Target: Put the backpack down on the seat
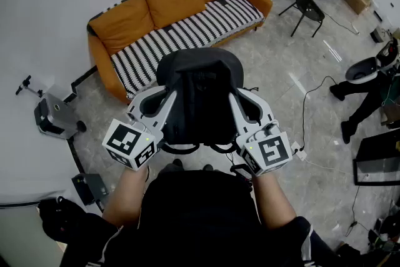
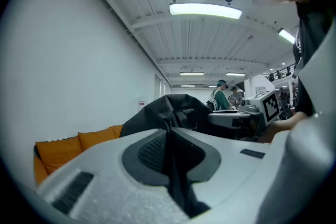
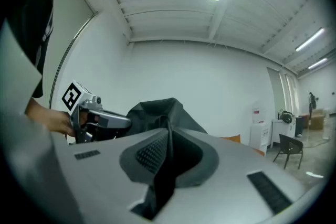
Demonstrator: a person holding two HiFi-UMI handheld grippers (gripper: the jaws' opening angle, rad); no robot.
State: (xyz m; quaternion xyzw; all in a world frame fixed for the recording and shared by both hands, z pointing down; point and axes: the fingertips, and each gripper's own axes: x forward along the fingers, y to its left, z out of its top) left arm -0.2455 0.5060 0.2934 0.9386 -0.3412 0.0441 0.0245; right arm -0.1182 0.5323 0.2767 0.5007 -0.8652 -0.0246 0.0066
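The left gripper (image 1: 170, 108) and right gripper (image 1: 236, 108) jaws each pinch fabric of 1 backpack (image 1: 201, 81).

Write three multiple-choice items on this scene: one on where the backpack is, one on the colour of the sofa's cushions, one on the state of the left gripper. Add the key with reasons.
1. Where is the backpack?
A. worn on the person's back
B. held between the left gripper and the right gripper
C. lying on the floor

2. What colour are the back cushions of the sofa?
A. orange
B. green
C. blue

3. How do the left gripper's jaws stand?
A. wide apart, empty
B. closed on black backpack fabric
C. closed on nothing

Key: 1 B, the head view shows it gripped at both sides; 2 A, plainly orange there; 3 B, the left gripper view shows fabric pinched between them.
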